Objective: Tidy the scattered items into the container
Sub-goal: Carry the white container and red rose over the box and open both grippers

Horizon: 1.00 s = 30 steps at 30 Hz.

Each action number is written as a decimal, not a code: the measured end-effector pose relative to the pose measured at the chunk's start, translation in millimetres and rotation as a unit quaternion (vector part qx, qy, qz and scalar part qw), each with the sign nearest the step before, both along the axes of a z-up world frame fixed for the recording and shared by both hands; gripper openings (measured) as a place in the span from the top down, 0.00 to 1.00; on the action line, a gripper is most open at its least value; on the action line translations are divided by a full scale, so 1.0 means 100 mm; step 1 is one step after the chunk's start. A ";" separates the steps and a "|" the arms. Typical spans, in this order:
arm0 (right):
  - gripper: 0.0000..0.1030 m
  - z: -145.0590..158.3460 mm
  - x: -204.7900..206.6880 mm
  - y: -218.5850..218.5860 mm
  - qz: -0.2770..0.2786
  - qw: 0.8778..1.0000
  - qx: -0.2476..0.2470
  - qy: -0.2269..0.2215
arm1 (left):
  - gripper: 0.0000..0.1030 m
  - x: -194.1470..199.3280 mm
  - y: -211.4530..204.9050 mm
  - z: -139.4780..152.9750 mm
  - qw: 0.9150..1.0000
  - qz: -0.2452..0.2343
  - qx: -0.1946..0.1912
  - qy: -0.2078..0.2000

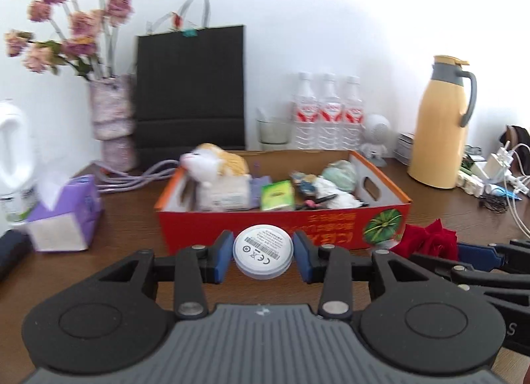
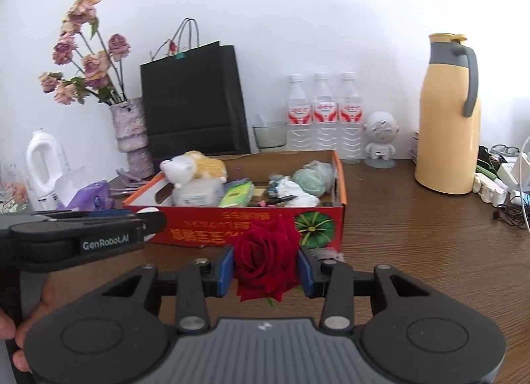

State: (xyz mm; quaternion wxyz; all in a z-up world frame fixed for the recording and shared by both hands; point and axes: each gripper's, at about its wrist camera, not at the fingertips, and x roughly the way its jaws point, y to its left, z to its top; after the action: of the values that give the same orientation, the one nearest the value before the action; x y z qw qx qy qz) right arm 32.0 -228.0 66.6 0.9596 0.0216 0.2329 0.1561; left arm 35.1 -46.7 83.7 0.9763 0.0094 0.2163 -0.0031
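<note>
Red box [image 1: 281,228] is seen mid-frame; white puck [image 1: 263,250] is clamped by left gripper [image 1: 261,256], red rose [image 2: 265,261] by right gripper [image 2: 266,268].

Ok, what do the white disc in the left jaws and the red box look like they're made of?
White disc: probably smooth matte plastic, with a printed regulatory label and a seam round its edge. Red box: printed cardboard, glossy outside, with bare brown inside walls and die-cut handle slots.

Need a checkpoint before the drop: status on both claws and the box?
Left claw shut on white round puck. Right claw shut on red rose. Red box just ahead, open, already part full. Nothing between claws and box.
</note>
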 end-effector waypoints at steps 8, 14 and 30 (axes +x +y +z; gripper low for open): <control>0.63 0.09 -0.61 0.29 0.006 0.999 -0.020 -0.046 | 0.61 -0.95 0.15 -0.04 0.997 0.027 0.008 -0.072; 0.63 -0.04 -1.08 0.33 0.000 0.997 -0.023 -0.069 | 0.61 -1.48 0.20 -0.20 0.996 0.025 -0.001 -0.090; 0.62 0.05 -1.17 0.22 -0.011 0.992 0.002 -0.123 | 0.60 -1.07 0.22 0.00 0.992 0.019 -0.020 -0.121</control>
State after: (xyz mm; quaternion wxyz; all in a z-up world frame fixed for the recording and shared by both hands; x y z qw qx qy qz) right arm -85.0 -205.9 71.5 0.9826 0.0064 0.1127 0.1472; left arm -72.2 -24.8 83.7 0.9951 -0.0145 0.0965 0.0126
